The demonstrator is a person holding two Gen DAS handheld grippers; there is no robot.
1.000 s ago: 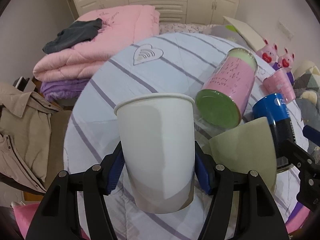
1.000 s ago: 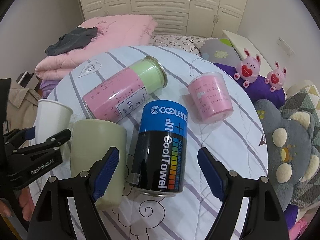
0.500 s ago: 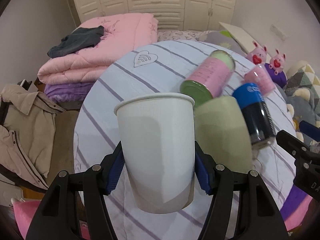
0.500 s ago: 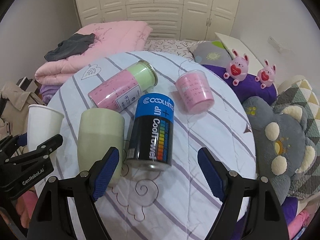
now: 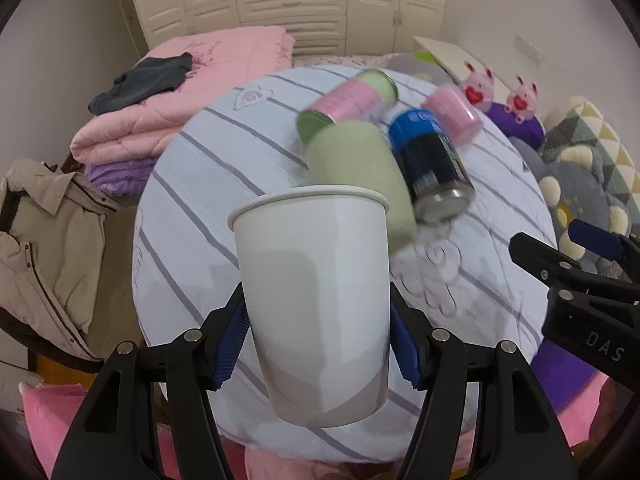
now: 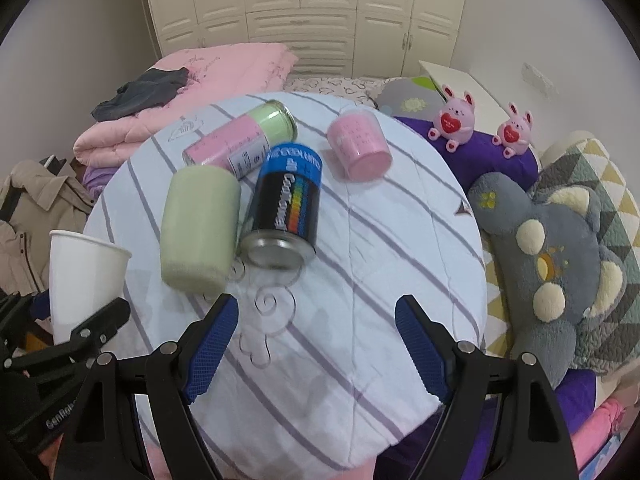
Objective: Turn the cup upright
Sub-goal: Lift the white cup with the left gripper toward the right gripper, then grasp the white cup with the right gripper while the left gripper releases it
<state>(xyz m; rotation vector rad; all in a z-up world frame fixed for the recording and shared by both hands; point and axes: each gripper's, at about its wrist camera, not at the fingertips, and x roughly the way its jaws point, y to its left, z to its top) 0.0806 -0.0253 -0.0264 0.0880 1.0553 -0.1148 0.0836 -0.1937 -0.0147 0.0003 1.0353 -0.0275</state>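
Observation:
My left gripper (image 5: 318, 344) is shut on a white paper cup (image 5: 316, 300), held rim up above the near left edge of the round striped table (image 5: 192, 208). The cup also shows in the right wrist view (image 6: 80, 280), left of the table. My right gripper (image 6: 316, 344) is open and empty over the table's front part. A pale green cup (image 6: 198, 228) lies on its side on the table, beside a blue and black can (image 6: 286, 204).
A pink and green tube (image 6: 240, 140) and a pink cup (image 6: 360, 148) lie further back on the table. Folded pink quilts (image 6: 192, 92) sit behind, a beige jacket (image 6: 28, 200) at left, plush toys (image 6: 560, 252) at right.
Both grippers have pulled back and up from the table, so the objects look smaller and farther. The white cup stays gripped in the left gripper. The right gripper stays open.

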